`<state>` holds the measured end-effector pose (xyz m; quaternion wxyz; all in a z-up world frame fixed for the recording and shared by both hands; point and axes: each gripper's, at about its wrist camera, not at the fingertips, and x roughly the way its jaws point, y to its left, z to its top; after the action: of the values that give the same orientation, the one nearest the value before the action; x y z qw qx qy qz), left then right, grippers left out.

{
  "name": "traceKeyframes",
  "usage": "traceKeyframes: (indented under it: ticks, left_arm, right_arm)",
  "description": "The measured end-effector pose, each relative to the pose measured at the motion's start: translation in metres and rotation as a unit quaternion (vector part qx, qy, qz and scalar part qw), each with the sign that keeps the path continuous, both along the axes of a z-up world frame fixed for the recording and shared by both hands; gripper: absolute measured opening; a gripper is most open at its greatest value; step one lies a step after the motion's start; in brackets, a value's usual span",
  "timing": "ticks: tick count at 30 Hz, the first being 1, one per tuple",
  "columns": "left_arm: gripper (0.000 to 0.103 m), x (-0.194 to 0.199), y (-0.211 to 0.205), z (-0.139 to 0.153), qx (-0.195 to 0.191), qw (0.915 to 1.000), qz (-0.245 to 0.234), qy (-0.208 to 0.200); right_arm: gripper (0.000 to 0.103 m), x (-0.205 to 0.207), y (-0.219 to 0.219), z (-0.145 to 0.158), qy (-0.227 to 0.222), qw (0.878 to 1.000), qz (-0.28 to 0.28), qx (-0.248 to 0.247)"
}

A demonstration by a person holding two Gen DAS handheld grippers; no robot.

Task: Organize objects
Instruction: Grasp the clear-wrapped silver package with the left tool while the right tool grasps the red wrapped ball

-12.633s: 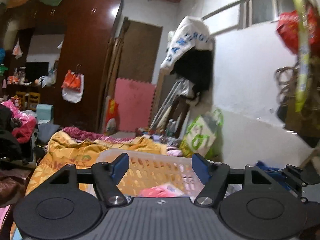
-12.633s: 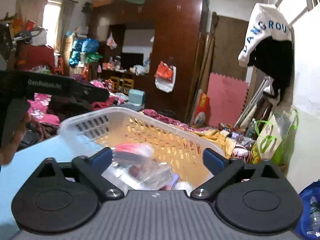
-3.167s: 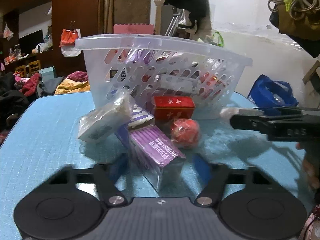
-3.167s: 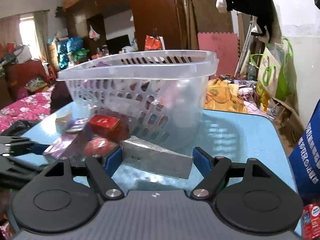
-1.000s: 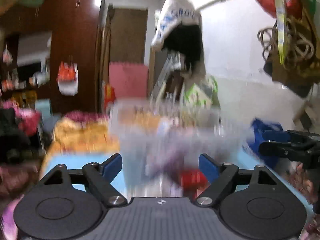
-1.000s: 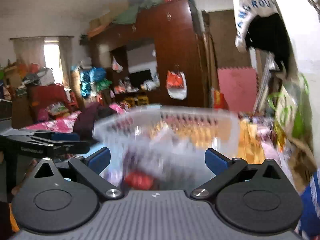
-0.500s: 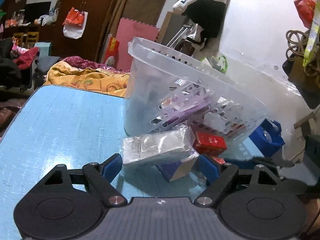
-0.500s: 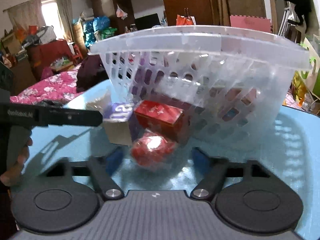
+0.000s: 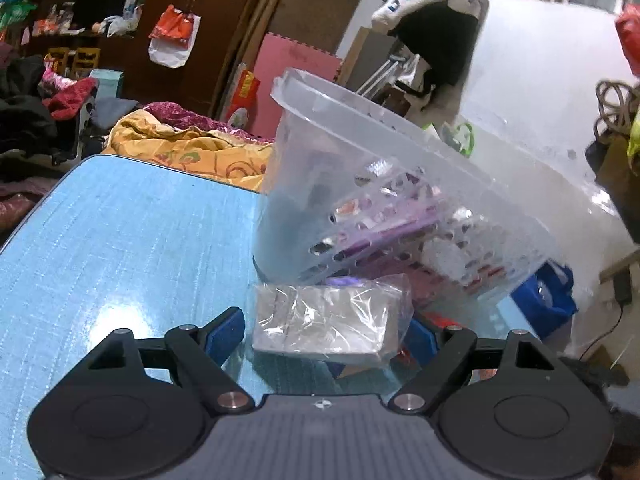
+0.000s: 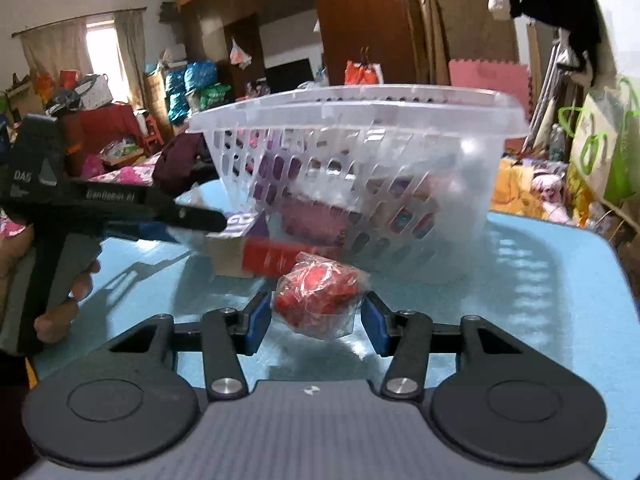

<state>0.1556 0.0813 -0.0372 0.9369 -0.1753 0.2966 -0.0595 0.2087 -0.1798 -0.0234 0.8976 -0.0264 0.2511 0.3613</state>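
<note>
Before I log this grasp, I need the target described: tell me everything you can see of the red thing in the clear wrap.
The red bundle is a rounded, lumpy red mass sealed in crinkled clear plastic that glints in the light. It lies on the blue table in front of the clear basket, just right of the red box. It sits between the right gripper's blue pads, whose jaws have just been closing; whether they press the wrap yet is unclear.

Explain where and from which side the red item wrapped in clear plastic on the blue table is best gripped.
Probably across its rounded red middle, pads on its left and right flanks, coming in low from the near side. The red wrapped item already sits between the right gripper, whose jaws have just been closing; the basket blocks the far side.
</note>
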Motion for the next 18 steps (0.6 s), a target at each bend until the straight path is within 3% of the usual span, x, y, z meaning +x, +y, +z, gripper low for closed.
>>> traceKeyframes:
  ticks: [5,11,18]
  left_arm:
    - [0.086,-0.014,-0.003,0.001,0.041,0.9991,-0.004,-0.01]
    - [0.086,-0.004,0.003,-0.002,0.031,0.9995,0.0,-0.001]
    - [0.086,-0.001,-0.01,-0.003,0.059,0.9981,-0.016,0.001]
  right_arm:
    - [0.054,0.002,0.005,0.002,-0.004,1.0,0.003,0.004]
    - [0.054,0.003,0.0,0.001,-0.002,1.0,0.005,0.013]
    - [0.054,0.0,0.0,0.001,-0.008,1.0,0.006,0.008]
